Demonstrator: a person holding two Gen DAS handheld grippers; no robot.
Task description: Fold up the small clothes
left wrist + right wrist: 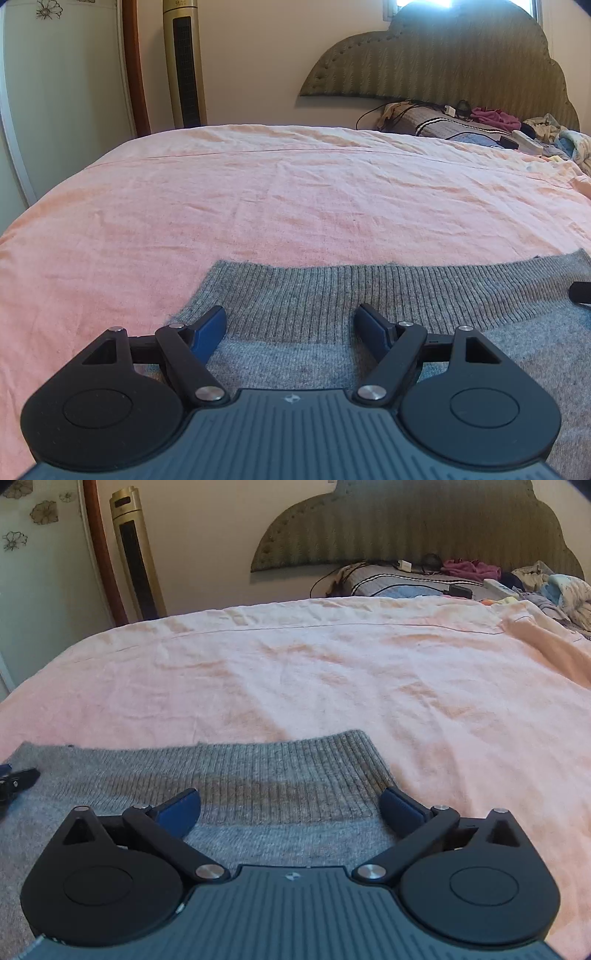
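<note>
A grey knitted garment with a ribbed hem lies flat on the pink bedsheet. My left gripper is open over the garment's left corner, its blue pads just above the ribbed band. My right gripper is open over the garment's right corner, holding nothing. The right gripper's tip shows at the right edge of the left wrist view, and the left gripper's tip shows at the left edge of the right wrist view.
A padded headboard stands at the far side, with pillows, cables and piled clothes below it. A tall gold tower fan stands by the wall at far left, next to a wardrobe door.
</note>
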